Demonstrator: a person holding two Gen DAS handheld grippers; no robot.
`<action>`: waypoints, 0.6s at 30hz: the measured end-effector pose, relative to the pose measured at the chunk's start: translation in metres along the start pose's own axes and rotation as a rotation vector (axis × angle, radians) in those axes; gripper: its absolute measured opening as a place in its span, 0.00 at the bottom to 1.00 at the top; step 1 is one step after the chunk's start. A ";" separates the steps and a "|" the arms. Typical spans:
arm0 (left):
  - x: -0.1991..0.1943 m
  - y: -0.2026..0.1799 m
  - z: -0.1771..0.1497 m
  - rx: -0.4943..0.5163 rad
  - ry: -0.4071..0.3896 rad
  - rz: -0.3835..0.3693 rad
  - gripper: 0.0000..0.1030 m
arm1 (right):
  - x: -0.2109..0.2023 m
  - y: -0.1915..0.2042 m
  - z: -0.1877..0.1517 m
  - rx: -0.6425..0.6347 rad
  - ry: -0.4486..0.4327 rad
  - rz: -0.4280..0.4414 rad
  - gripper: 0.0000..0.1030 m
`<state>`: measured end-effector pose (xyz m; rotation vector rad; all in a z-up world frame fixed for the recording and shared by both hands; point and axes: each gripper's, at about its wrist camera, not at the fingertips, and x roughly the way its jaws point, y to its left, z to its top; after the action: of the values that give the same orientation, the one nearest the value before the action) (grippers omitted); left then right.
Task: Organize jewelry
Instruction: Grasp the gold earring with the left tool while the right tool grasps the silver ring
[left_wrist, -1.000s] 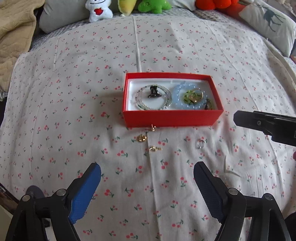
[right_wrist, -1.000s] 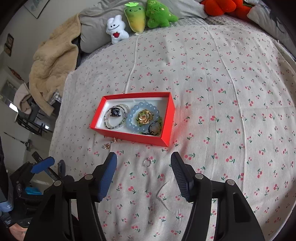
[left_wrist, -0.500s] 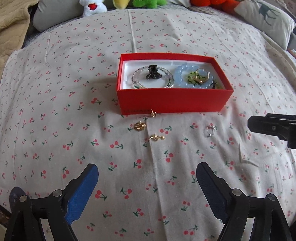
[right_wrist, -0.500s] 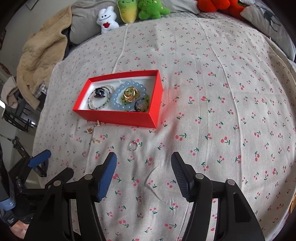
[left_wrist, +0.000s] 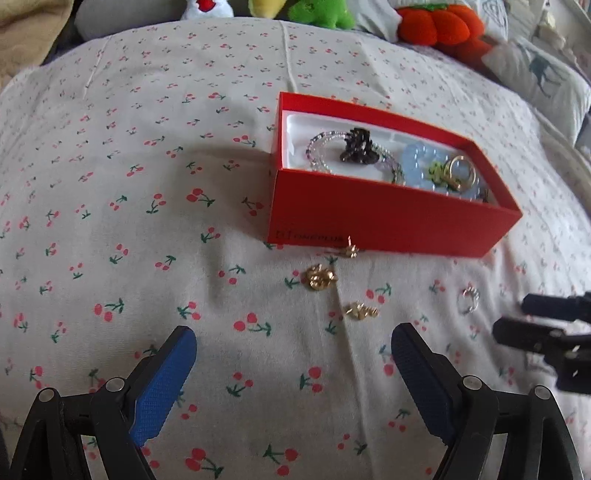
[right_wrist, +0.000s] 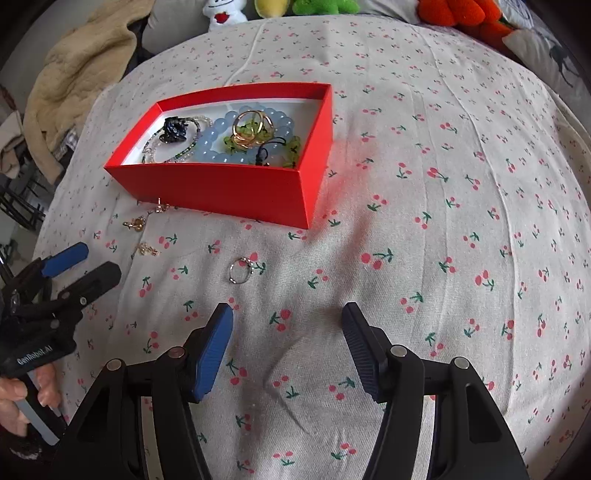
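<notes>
A red box (left_wrist: 388, 218) (right_wrist: 236, 192) on the cherry-print bedspread holds a blue bead bracelet (right_wrist: 221, 138), a clear bead bracelet (left_wrist: 321, 142), gold rings (right_wrist: 253, 127) and a dark charm (left_wrist: 358, 147). Three small gold pieces lie in front of it: one at the box wall (left_wrist: 351, 251), one below it (left_wrist: 319, 277), one nearest me (left_wrist: 360, 311). A silver ring (left_wrist: 468, 300) (right_wrist: 241, 270) lies to their right. My left gripper (left_wrist: 293, 373) is open and empty, just short of the gold pieces. My right gripper (right_wrist: 288, 343) is open and empty, just short of the silver ring.
Plush toys (right_wrist: 225, 14) and pillows (left_wrist: 543, 77) line the far edge of the bed. A beige blanket (right_wrist: 77, 74) hangs at the far left. The right gripper shows at the right of the left wrist view (left_wrist: 546, 328); the left gripper shows at the left of the right wrist view (right_wrist: 55, 288).
Both grippers have moved forward and down toward the box and the loose jewelry. Both stay open. Nothing on the bed has moved.
</notes>
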<state>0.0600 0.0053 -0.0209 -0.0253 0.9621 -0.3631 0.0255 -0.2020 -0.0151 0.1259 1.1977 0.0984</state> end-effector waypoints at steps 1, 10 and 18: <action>0.001 0.001 0.003 -0.011 -0.007 -0.025 0.83 | 0.001 0.003 0.001 -0.015 -0.009 -0.001 0.62; 0.023 -0.003 0.010 0.027 -0.005 -0.050 0.44 | 0.014 0.022 0.006 -0.117 -0.045 -0.003 0.63; 0.032 -0.007 0.013 0.083 0.011 -0.032 0.20 | 0.021 0.028 0.007 -0.155 -0.060 -0.020 0.63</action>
<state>0.0850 -0.0129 -0.0374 0.0368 0.9571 -0.4333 0.0395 -0.1717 -0.0272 -0.0186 1.1265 0.1680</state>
